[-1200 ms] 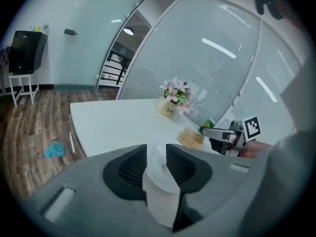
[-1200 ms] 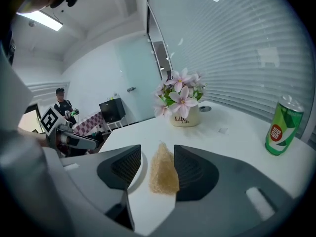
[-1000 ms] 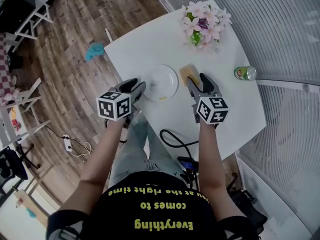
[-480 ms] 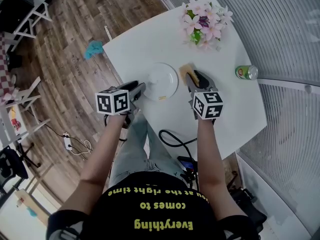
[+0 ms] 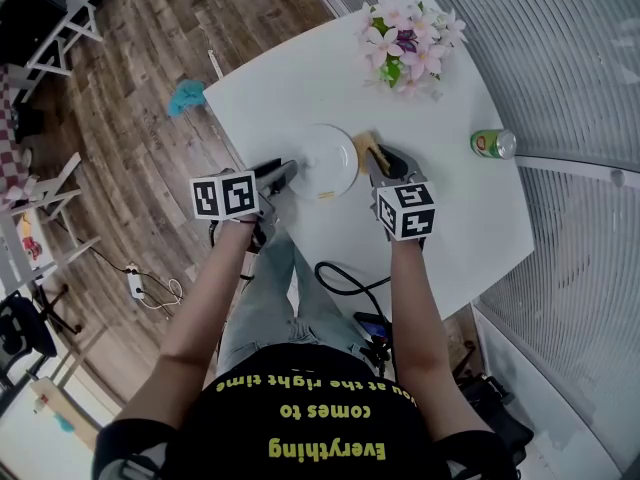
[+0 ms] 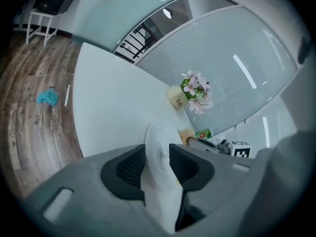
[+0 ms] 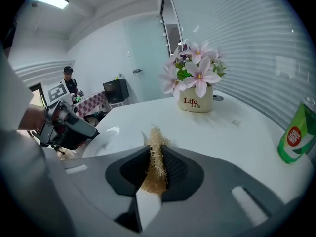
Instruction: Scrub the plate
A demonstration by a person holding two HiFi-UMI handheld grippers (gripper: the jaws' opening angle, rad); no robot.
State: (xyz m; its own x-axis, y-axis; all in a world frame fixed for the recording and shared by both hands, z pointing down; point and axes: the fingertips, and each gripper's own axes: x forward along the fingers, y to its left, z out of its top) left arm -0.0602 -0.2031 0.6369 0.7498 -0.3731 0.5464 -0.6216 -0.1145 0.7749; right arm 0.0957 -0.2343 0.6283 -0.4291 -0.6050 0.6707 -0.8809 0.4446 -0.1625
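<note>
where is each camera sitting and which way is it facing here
Head view: on the person's head, looking steeply down at the white table; both forearms, the left gripper and the right gripper show.
Left gripper view: on the left gripper, facing across the table toward the flowers; its jaws clamp the plate.
Right gripper view: on the right gripper, facing the flowers too; its jaws, which have just been closing, pinch the scrub pad.
Shared: both gripper views show the flowers, the green can and the other gripper.

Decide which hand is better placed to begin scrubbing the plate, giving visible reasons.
Right. The right tool has just closed on the fibrous scrub pad beside the plate; the left tool is clamped on the plate's rim, steadying it.
</note>
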